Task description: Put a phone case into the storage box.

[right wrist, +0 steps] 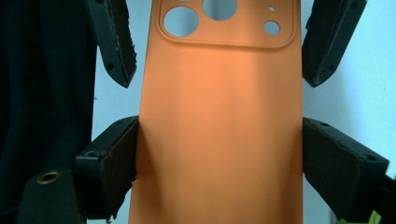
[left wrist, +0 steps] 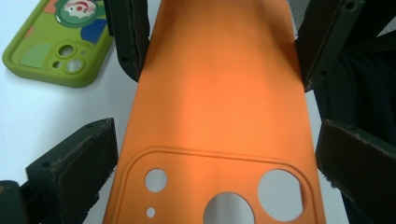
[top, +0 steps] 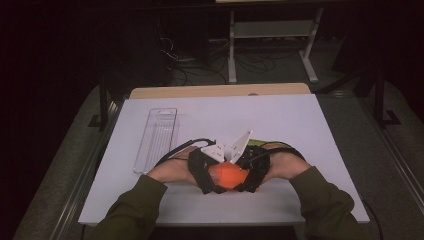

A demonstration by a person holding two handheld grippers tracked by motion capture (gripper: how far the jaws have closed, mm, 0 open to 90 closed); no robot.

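Holding an orange phone case [top: 231, 176] near the front edge of the white table [top: 300, 130], between both grippers. Right gripper [right wrist: 219, 149] pinching the case's long sides, pads pressed on its edges. Left gripper [left wrist: 215, 154] set around the camera-hole end, one pad touching the edge, the other just beside it; can't tell if really squeezing. Lying nearby: a green phone case [left wrist: 56, 42]. Resting farther left: a clear tray [top: 156, 140].
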